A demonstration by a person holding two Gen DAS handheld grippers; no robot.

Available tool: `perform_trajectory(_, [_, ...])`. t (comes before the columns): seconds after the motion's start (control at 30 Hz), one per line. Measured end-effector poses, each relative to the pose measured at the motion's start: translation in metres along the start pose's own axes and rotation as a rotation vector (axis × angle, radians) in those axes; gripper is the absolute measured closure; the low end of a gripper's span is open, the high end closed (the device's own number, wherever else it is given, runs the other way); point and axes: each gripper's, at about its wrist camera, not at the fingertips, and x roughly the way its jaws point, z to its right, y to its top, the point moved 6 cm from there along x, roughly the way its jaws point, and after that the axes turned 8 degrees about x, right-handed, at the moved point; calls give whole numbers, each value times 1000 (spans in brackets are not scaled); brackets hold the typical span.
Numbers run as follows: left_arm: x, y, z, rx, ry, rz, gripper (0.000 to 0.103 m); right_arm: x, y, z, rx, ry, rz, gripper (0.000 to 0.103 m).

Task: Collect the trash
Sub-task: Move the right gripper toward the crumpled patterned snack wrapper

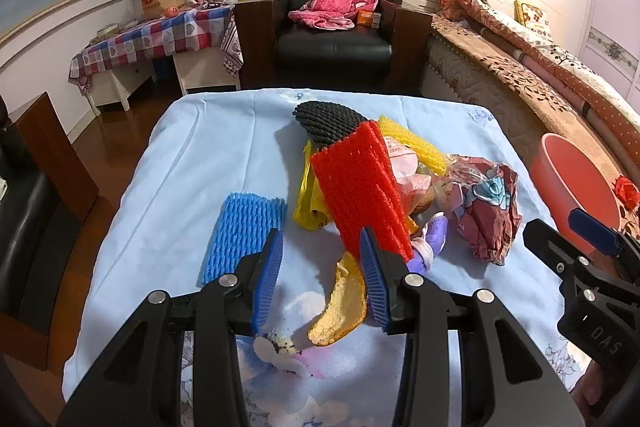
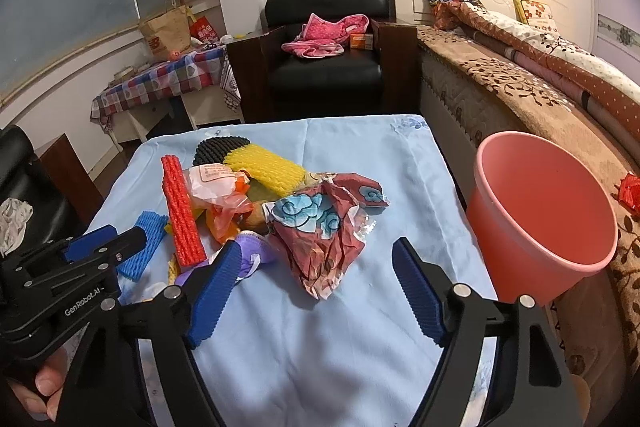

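1. Here's the table (image 1: 192, 163), covered with a pale blue cloth, and the trash sits heaped in the middle of it.
2. The left gripper (image 1: 320, 279) hangs low over the near part of the cloth with its blue fingers released and spread apart, gripping nothing.
3. Between those fingers lies a curled piece of orange peel (image 1: 344, 307), close against the right-hand pad; whether they touch, I cannot tell.
4. Right behind that pad a red foam net (image 1: 360, 195) stands on edge, leaning against the pile.
5. A blue foam net (image 1: 240, 227) lies flat just left of the left finger.
6. Further back there's a black foam net (image 1: 324, 123) and a yellow foam net (image 2: 264, 167), with a pinkish plastic bag (image 2: 216, 183) between the red net and the yellow one.
7. Over to the right gripper (image 2: 316, 287): fingers wide open and empty, hovering above bare cloth.
8. Just ahead of it rests a crumpled wrapper (image 2: 320, 235), dark red with blue flowers, at the right end of the pile.
9. A purple item (image 2: 252, 251) peeks out beside the right gripper's left finger; I can't make out what it is.
10. A pink bucket (image 2: 540, 223) stands upright past the table's right edge, beside the bed (image 2: 520, 83); nothing shows inside it.
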Motion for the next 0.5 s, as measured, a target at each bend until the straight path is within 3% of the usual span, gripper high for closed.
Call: perform_trajectory(0.5, [2, -2, 6, 8, -18, 1, 62, -4, -3, 7, 28, 11, -2, 32])
